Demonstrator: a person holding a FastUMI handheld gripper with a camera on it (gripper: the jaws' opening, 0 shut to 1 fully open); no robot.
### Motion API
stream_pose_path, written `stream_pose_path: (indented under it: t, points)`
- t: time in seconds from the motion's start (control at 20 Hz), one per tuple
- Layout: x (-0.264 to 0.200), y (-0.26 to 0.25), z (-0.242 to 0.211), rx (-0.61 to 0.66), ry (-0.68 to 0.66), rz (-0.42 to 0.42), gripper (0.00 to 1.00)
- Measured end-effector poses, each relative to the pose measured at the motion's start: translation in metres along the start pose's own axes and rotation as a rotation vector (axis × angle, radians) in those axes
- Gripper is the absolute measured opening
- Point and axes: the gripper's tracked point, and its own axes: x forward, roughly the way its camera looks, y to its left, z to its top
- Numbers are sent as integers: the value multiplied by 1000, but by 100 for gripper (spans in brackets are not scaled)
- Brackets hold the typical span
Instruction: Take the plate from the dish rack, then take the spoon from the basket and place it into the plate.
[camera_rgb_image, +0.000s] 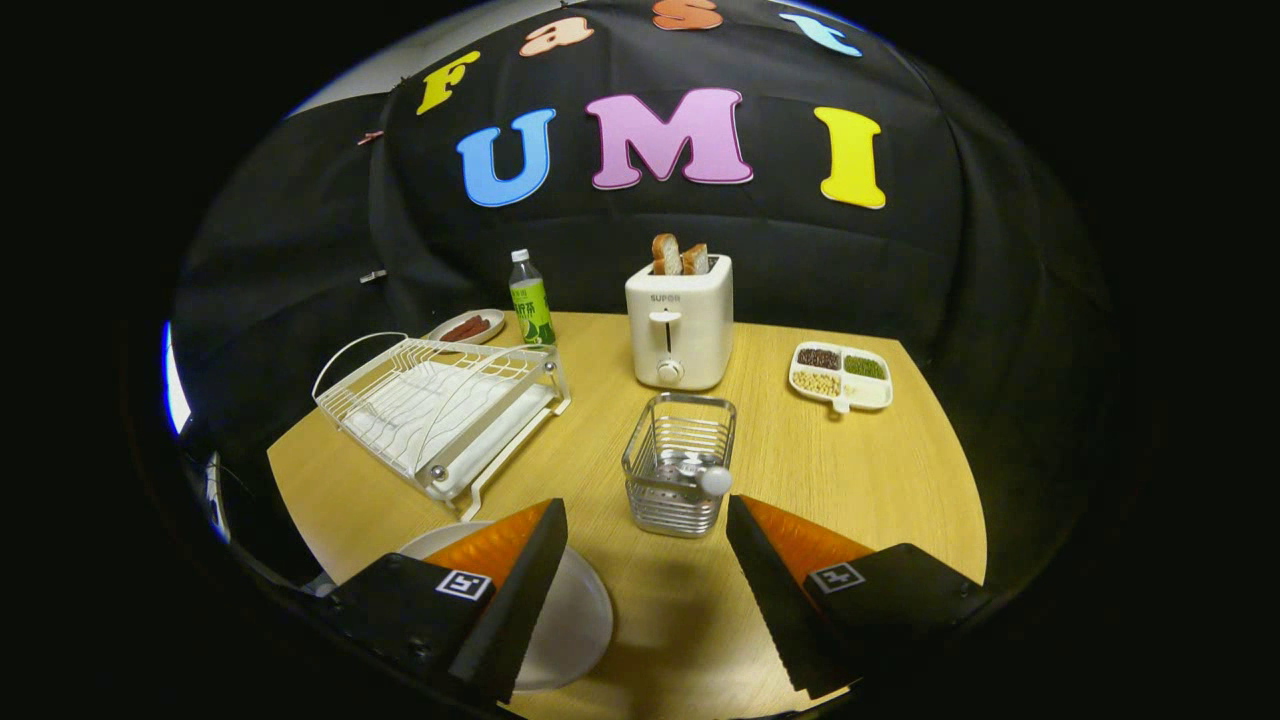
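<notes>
Tongs (645, 545) spread wide in the gripper view, nothing between the two fingers, poised above the wooden table (900, 480) and aimed at the wire basket (680, 462). Judged from that: grip freed on purpose, ready to come down on the spoon.

Taking the basket as the landmark throughout. Basket standing just ahead of the gap between the fingers, a little nearer the right finger. Spoon (712, 480) inside it, rounded pale end poking up at the basket's near right corner, the rest lost among the wires; upright or leaning, hard to tell. Probably stood there so the end stays reachable from above.

Plate (575, 615) lying flat on the table, near and to the left of the basket, partly under the left finger. Dish rack (440, 410) to the left of the basket and slightly farther back, slots bare. So plate step looks finished, spoon step not yet begun.

Farther back from the basket: toaster (680, 320) directly behind, two slices of bread standing in its slots. Green-labelled bottle (531, 300) behind and to the left, beside a small dish (467, 326) holding something reddish. Divided tray (840, 376) of beans and grains behind and to the right, well apart.

Next move calling for a narrow, centred approach, since wire walls crowd the spoon's end
</notes>
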Motion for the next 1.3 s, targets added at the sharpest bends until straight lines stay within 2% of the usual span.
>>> stream_pose_path:
  t: [0.45, 0.6, 0.7, 0.8, 0.85, 0.9, 1.15, 1.3]
  points:
    - [40, -22, 18, -22, -69, -41, 99]
    - [50, -22, 20, -47, -93, -34, 93]
    - [56, -20, 20, -45, -99, -23, 87]
    - [63, -25, 17, -49, -94, -33, 73]
    - [67, -25, 17, -55, -92, -34, 51]
    - [68, -26, 17, -55, -90, -36, 42]
    - [71, -23, 10, -47, -64, -25, 27]
    - [76, -26, 7, -24, -41, -38, 27]
